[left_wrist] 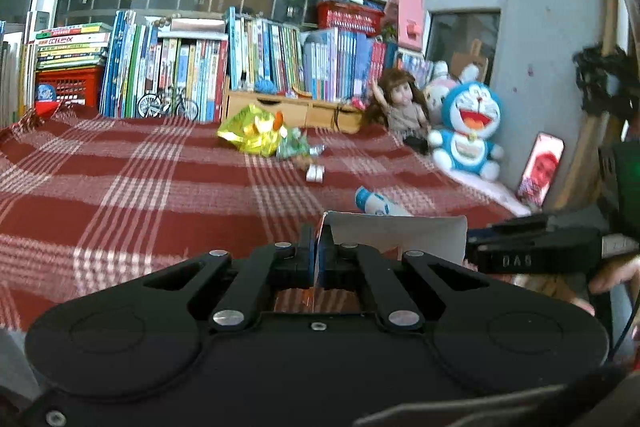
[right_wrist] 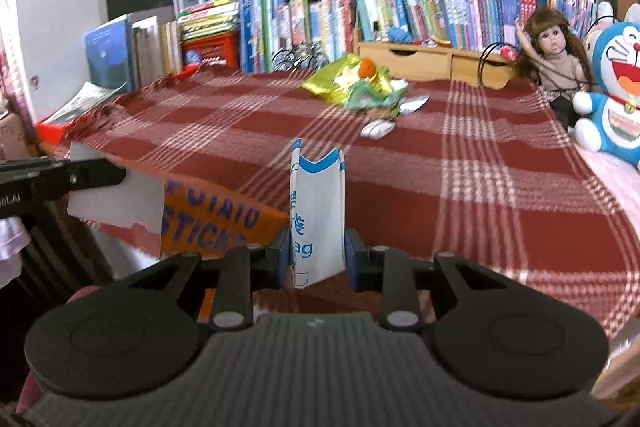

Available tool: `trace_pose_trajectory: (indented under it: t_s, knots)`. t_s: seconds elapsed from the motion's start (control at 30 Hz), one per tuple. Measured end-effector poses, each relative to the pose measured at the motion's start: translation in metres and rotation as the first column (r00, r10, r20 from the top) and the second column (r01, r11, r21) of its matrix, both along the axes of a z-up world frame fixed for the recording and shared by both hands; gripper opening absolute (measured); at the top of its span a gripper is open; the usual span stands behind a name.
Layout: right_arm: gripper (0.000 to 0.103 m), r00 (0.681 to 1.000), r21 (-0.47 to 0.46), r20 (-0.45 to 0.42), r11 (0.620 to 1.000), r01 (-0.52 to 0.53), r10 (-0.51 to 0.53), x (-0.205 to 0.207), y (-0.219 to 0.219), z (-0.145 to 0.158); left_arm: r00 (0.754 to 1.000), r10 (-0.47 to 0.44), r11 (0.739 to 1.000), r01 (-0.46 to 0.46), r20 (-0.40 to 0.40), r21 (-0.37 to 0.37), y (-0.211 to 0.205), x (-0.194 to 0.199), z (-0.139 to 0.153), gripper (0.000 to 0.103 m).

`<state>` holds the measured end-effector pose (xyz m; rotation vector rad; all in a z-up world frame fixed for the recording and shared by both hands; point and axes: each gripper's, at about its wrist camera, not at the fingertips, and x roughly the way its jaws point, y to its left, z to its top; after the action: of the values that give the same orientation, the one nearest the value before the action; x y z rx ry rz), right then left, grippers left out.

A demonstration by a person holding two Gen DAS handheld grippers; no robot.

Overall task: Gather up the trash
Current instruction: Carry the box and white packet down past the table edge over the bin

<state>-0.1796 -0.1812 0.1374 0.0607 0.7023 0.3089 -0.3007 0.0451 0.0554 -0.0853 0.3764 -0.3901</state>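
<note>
- The left gripper (left_wrist: 318,259) is pressed together on the thin edge of an orange "POTATO STICKS" box (right_wrist: 208,223), whose white inner flap (left_wrist: 396,233) stands just past the blue fingertips and leans to the right.
- The right gripper (right_wrist: 318,253) pinches a white-and-blue paper bag (right_wrist: 318,211) upright between its pads (printed letters "ag" show near the bottom).
- The box sits just left of the right gripper, touching or nearly touching its left finger.
- Farther back on the red plaid blanket (right_wrist: 440,187) lie a yellow-green foil wrapper (right_wrist: 352,85) and a small white crumpled piece (right_wrist: 376,129), well apart from both grippers.
- A white-and-blue wrapper (left_wrist: 374,203) lies just beyond the flap.
</note>
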Motion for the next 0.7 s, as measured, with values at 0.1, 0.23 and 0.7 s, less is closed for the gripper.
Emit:
trace_pose_trajectory:
  t_s: [0.1, 0.23, 0.7]
  knots:
    - [0.033, 0.999, 0.017, -0.034, 1.0, -0.019, 0.019, -0.016, 0.005, -0.004, 0.999, -0.009, 1.0, 0.01, -0.047, 0.02, 0.004, -0.018, -0.012, 0.002]
    - [0.033, 0.995, 0.03, -0.09, 0.998, -0.048, 0.051, -0.037, 0.014, -0.017, 0.993, -0.013, 0.998, 0.02, -0.121, 0.051, 0.006, -0.032, -0.032, 0.002]
    - [0.033, 0.897, 0.041, -0.436, 0.997, -0.061, 0.073, -0.048, 0.032, -0.131, 0.874, 0.042, 0.983, 0.051, -0.483, 0.177, -0.017, 0.015, -0.155, 0.002]
